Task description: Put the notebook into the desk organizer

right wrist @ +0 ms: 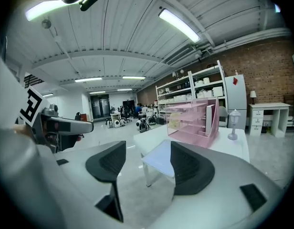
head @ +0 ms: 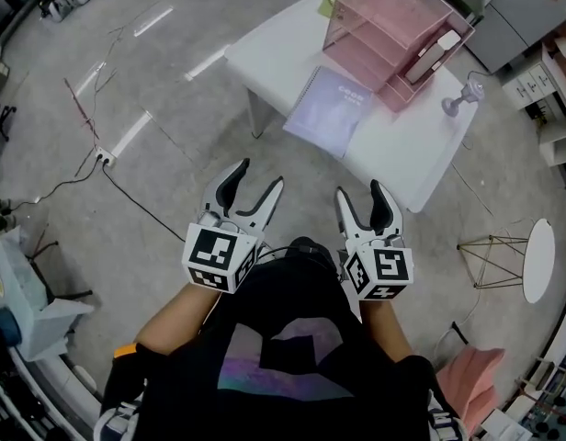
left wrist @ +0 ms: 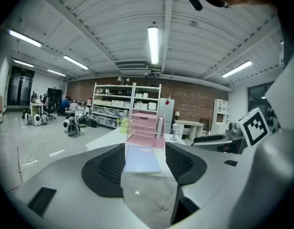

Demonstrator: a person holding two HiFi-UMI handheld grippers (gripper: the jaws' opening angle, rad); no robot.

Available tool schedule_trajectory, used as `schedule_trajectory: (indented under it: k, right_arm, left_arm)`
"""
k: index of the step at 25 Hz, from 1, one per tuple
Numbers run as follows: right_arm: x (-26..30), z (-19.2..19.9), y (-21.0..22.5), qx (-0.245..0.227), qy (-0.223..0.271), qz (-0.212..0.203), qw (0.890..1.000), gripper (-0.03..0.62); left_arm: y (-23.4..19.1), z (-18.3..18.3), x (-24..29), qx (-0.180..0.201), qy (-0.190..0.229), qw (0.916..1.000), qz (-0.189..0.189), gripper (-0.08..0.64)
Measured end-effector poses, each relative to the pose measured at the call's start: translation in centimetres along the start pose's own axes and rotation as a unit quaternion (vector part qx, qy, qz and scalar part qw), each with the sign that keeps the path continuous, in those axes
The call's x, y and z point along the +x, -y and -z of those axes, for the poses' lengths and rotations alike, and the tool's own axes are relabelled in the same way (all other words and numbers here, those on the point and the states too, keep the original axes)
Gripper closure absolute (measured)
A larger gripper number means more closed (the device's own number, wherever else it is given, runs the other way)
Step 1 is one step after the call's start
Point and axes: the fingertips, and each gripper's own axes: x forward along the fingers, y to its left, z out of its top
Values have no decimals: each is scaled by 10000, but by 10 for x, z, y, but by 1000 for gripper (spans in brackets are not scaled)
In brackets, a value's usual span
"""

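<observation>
While notebook (head: 329, 108) lies outside, desk organizer (head: 379, 12) holds white obj (head: 433, 53).

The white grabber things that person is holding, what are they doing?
A person stands a little way back from the white table, holding a white two-jaw gripper in each hand. The left gripper and the right gripper are both open with nothing between their jaws. The pale purple notebook lies flat on the table, just in front of the clear pink plastic desk organizer. Nothing has been picked up yet.
</observation>
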Motion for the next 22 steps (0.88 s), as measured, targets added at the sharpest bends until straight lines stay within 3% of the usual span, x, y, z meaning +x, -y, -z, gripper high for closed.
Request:
schedule_trajectory:
  k: [4, 12, 22]
  right_arm:
    - [10, 2, 10, 72, -9, 228, 9997, 273]
    - [55, 14, 42, 290, -167, 315, 9989, 247]
    - [123, 21, 88, 590, -436, 430, 9964, 245]
  left_arm:
    - [-13, 8, 11, -36, -175, 9998, -100, 275]
    - [-29, 18, 62, -74, -549, 9985, 42, 261]
    - [-69, 40, 151, -711, -1293, 9878, 501, 245]
